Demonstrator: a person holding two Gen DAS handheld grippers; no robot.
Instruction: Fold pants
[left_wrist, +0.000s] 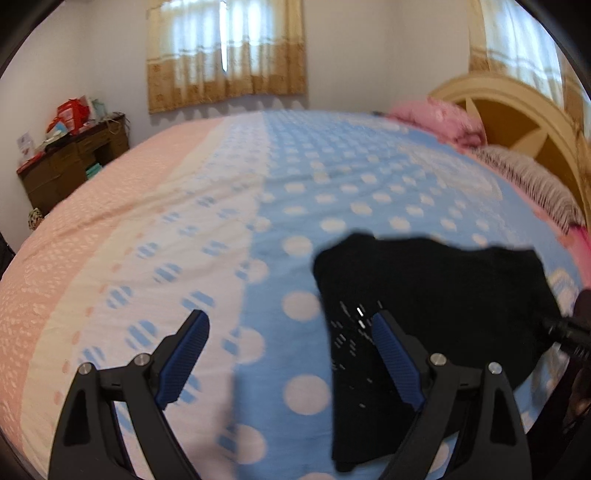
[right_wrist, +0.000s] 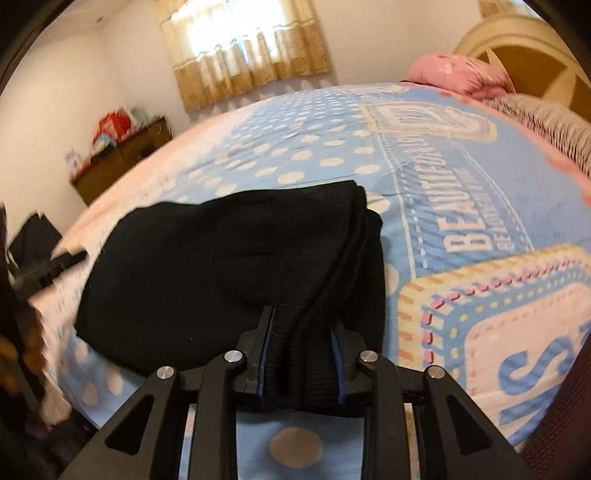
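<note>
The black pants (right_wrist: 229, 269) lie folded into a thick bundle on the bed. My right gripper (right_wrist: 302, 325) is shut on the stacked ribbed edge of the pants at their near side. In the left wrist view the pants (left_wrist: 436, 295) lie to the right. My left gripper (left_wrist: 291, 325) is open and empty above the bedspread; its right finger (left_wrist: 395, 354) is over the left edge of the pants. The left gripper's tip also shows in the right wrist view (right_wrist: 55, 264) at the far left of the bundle.
The bed has a blue, white and pink polka-dot bedspread (left_wrist: 295, 177). A pink pillow (left_wrist: 439, 118) and a wooden headboard (left_wrist: 524, 122) are at the right. A brown cabinet (left_wrist: 74, 162) with clutter stands by the wall at the left. Curtained windows (left_wrist: 225, 51) are behind.
</note>
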